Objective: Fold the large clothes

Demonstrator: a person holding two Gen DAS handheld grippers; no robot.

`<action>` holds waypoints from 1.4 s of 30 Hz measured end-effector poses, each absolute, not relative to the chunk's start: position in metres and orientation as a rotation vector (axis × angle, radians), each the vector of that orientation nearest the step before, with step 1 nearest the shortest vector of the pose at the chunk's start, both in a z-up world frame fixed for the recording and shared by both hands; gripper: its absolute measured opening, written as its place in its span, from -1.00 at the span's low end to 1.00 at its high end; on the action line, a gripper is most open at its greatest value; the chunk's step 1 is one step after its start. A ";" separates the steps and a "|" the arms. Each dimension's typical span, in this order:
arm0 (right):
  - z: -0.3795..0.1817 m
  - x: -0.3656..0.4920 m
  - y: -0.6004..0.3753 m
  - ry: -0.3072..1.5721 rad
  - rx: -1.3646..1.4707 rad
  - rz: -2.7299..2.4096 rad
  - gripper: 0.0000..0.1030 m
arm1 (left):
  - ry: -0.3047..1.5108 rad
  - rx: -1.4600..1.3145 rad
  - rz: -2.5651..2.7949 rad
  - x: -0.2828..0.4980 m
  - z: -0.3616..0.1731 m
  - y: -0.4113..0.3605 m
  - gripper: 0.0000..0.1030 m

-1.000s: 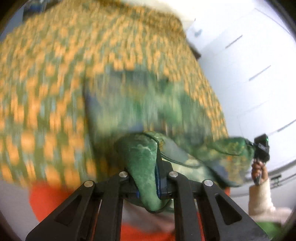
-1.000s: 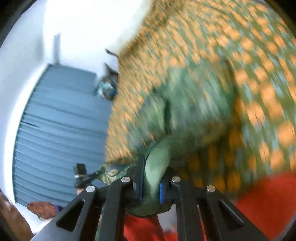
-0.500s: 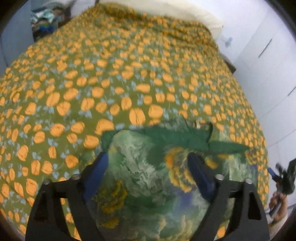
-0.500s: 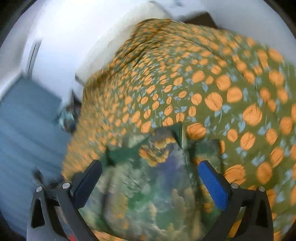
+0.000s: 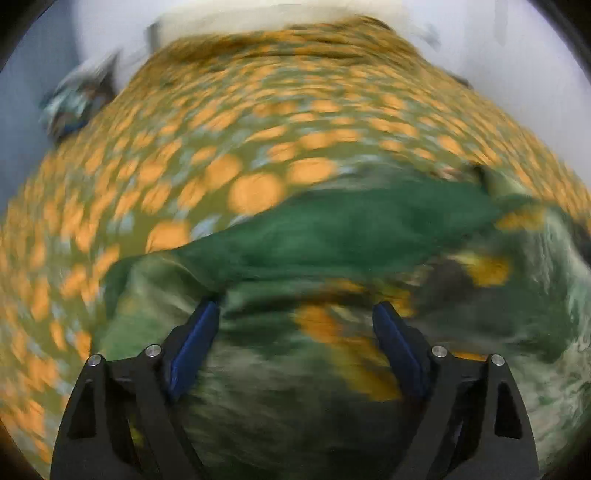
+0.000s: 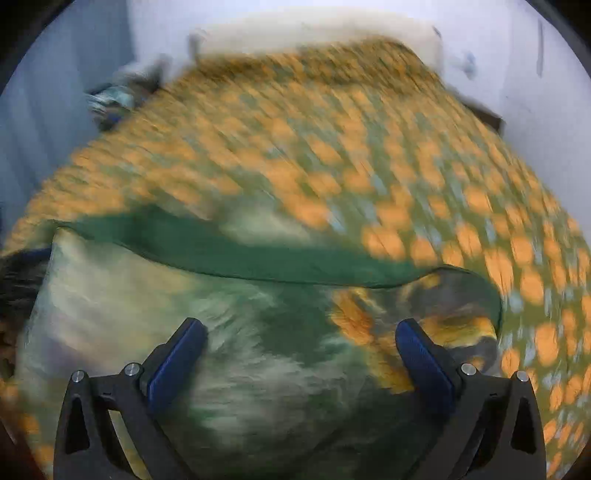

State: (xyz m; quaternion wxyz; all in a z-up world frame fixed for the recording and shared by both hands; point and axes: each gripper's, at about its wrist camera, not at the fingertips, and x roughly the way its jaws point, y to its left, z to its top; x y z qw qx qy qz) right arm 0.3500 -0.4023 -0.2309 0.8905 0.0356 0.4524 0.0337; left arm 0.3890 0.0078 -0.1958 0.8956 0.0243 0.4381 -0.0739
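Left claw (image 5: pixel 295 314) wide open, right claw (image 6: pixel 301 332) likewise, garment (image 5: pixel 332 229) released

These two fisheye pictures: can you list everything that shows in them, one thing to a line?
Garment: one, green with yellow and pale print and a plain dark green band along its far edge, lying on the bed right under both grippers.
Bedspread: one, olive green with orange flowers, covering the bed.
Pillow: one, off-white, at the far end of the bed.
Heap of things: one, bluish and dark, beside the far left of the bed; too blurred to name.
Walls: white, behind and to the right of the bed.
Left hand-held gripper: one, black with blue pads, jaws wide open over the garment, gripping nothing.
Right hand-held gripper: one, black with blue pads, jaws wide open over the garment, gripping nothing.
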 end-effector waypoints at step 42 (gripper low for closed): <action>-0.170 0.127 -0.397 0.715 0.362 0.327 0.99 | 1.053 0.135 -0.316 0.392 -0.192 -0.130 0.98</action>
